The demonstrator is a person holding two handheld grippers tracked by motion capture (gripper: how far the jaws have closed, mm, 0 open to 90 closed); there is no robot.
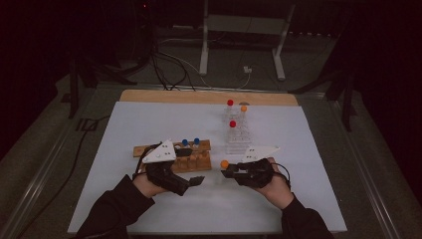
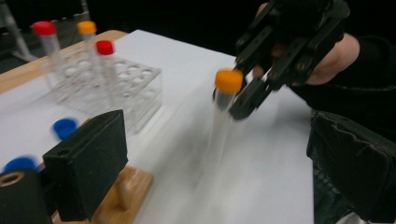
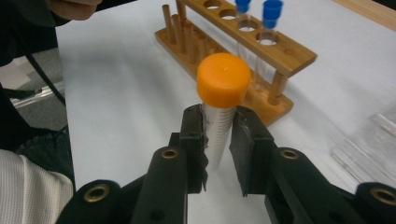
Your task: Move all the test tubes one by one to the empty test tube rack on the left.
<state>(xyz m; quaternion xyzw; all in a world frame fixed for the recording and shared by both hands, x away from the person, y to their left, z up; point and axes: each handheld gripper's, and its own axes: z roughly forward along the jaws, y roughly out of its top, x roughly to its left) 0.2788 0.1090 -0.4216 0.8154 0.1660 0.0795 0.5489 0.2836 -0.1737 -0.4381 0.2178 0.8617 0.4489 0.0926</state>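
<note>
A clear plastic test tube with an orange screw cap (image 3: 222, 80) stands upright between the two black jaws of the right gripper (image 3: 218, 135), which are closed on its graduated body just below the cap; in the high view the same tube (image 1: 224, 163) sits above the white table cover near the middle of the table, at about nine o'clock from the right gripper (image 1: 233, 173), and in the left gripper view its cap (image 2: 229, 80) is sharp while the body below is blurred. The left gripper (image 1: 191, 182) lies at about eight o'clock from the tube, well apart from it, its jaws spread wide with nothing between them. At about ten o'clock from the tube stands a wooden test tube rack with round holes and a row of pegs (image 1: 199, 160), carrying two clear tubes with blue caps (image 1: 190, 142). At about one o'clock from the tube is a clear acrylic tube rack (image 1: 238, 135), holding two red-capped tubes (image 1: 232, 124) and one orange-capped tube (image 1: 244, 108) towards its far end. All of it rests on the white table cover (image 1: 149, 124), whose far edge meets a strip of bare wooden tabletop (image 1: 174, 96).
</note>
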